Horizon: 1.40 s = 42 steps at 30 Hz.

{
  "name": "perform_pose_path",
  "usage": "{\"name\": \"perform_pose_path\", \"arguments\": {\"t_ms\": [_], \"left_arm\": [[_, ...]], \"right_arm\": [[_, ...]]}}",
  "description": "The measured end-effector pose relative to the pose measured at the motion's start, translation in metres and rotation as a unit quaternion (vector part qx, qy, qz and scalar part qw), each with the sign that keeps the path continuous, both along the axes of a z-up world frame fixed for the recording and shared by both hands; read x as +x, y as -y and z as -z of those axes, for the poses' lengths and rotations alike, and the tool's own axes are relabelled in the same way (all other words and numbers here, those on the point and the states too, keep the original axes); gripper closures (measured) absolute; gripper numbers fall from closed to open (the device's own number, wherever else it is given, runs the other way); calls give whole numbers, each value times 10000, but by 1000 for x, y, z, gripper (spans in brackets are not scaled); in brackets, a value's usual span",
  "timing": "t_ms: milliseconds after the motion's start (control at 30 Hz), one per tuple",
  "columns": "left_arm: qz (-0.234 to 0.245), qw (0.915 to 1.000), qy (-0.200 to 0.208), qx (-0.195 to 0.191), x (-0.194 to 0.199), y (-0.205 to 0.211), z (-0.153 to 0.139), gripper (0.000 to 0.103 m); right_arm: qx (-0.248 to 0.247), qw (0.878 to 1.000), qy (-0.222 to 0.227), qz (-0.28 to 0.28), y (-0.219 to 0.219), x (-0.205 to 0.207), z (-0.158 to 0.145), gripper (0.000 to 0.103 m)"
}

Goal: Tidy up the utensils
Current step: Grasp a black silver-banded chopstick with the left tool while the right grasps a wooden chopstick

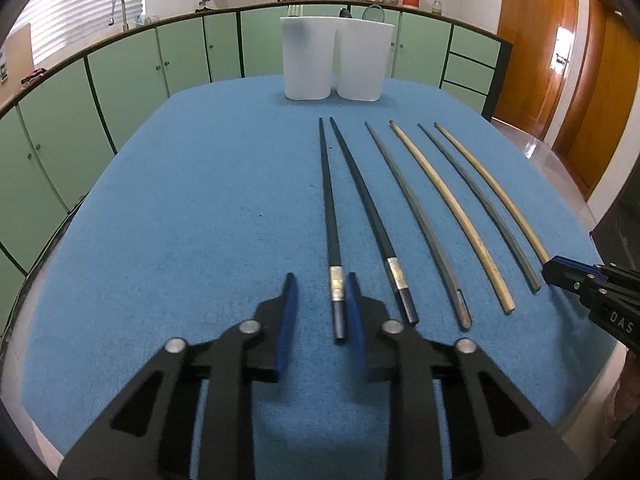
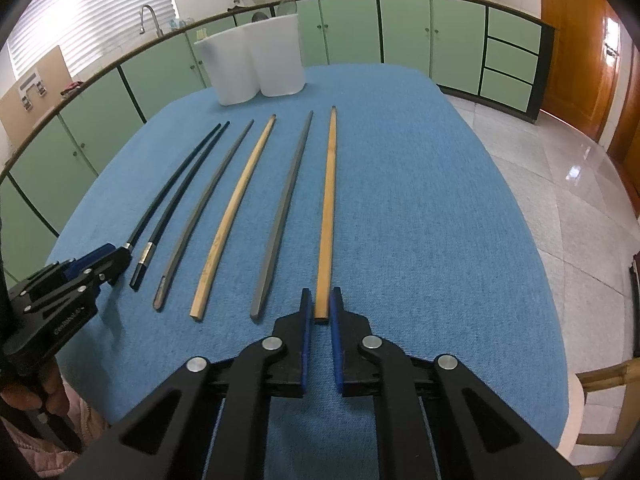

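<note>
Low over the blue tablecloth [image 1: 180, 200], the left gripper [image 1: 320, 296] gapes around the leftmost black chopstick [image 1: 329, 216], while the right gripper [image 2: 321, 304] narrowly brackets the rightmost bamboo chopstick [image 2: 328, 200].

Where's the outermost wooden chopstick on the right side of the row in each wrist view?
Left wrist: wooden chopstick at far right of the row, near end at the right gripper.
Right wrist: center, near end between the jaws.
Shared landmark: white containers at the table's far end.

Low forward views (shared chopsticks [image 1: 416, 216])
</note>
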<state>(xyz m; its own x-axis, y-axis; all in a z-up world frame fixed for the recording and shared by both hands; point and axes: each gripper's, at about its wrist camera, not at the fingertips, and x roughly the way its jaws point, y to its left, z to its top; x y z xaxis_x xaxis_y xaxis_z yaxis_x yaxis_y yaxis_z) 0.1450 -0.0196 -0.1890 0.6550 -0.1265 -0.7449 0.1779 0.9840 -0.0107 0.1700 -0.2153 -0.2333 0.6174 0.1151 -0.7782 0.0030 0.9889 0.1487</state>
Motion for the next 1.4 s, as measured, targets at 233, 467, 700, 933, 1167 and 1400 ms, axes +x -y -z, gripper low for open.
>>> {"name": "perform_pose_path", "arguments": {"t_ms": [233, 467, 700, 933, 1167, 1400], "left_arm": [[-59, 10000, -45, 11, 0, 1, 0, 88], [-80, 9999, -59, -40, 2, 1, 0, 88], [-92, 9997, -80, -189, 2, -3, -1, 87], [-125, 9995, -71, -290, 0, -9, -1, 83], [-98, 9994, -60, -311, -6, -10, -1, 74], [-97, 9996, -33, -264, -5, -8, 0, 75]], "right_arm": [[3, 10000, -16, 15, 0, 1, 0, 94], [6, 10000, -27, 19, 1, 1, 1, 94], [-6, 10000, -34, 23, 1, 1, 1, 95], [3, 10000, -40, 45, 0, 1, 1, 95], [33, 10000, -33, 83, 0, -2, 1, 95], [58, 9999, 10, 96, 1, -2, 3, 95]]}}
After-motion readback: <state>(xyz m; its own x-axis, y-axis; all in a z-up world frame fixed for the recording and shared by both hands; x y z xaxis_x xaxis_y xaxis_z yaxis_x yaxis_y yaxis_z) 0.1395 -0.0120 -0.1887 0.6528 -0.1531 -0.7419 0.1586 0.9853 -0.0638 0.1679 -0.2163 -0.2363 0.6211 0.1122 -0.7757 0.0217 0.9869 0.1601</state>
